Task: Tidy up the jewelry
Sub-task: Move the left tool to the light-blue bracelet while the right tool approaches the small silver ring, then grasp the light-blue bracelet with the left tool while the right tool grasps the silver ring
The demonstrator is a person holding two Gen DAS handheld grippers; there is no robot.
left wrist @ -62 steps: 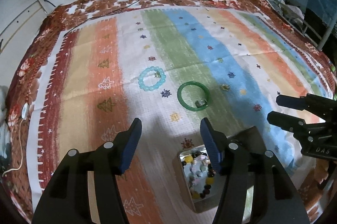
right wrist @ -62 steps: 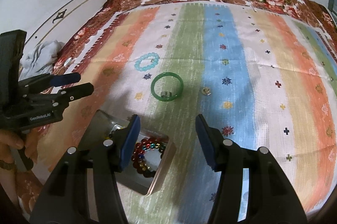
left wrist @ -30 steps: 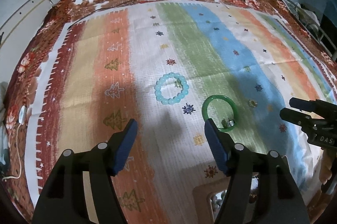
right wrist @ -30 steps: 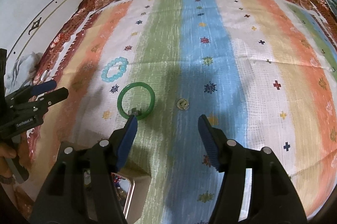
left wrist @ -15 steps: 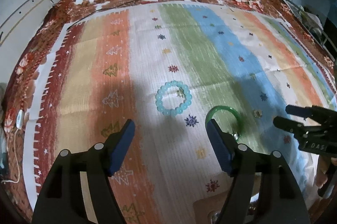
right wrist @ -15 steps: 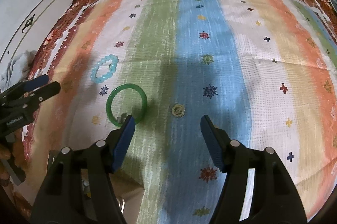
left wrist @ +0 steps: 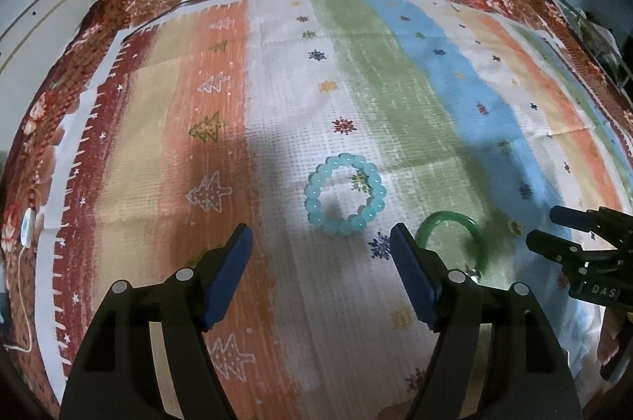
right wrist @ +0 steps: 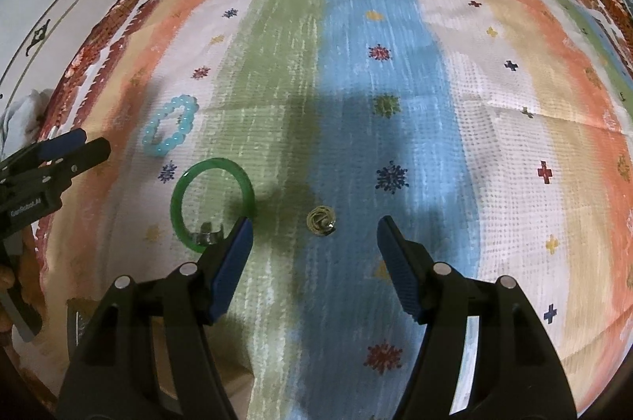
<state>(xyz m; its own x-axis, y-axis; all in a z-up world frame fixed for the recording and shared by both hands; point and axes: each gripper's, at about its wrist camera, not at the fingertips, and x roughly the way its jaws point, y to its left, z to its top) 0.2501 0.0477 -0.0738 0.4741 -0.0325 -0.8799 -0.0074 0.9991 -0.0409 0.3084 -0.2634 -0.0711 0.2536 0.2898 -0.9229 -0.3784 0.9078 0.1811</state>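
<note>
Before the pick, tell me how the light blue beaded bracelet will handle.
The light blue beaded bracelet is probably strung, so likely floppy, sagging from its ring shape. Its glossy round beads may slip between pads. Lying flat on the cloth, it seems unlikely to roll.

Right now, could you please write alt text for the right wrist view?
The open right gripper hangs over a striped cloth, a small gold ring lying between its fingers. To the left lie a green bangle and a pale blue bead bracelet, with the left gripper at the edge.
</note>
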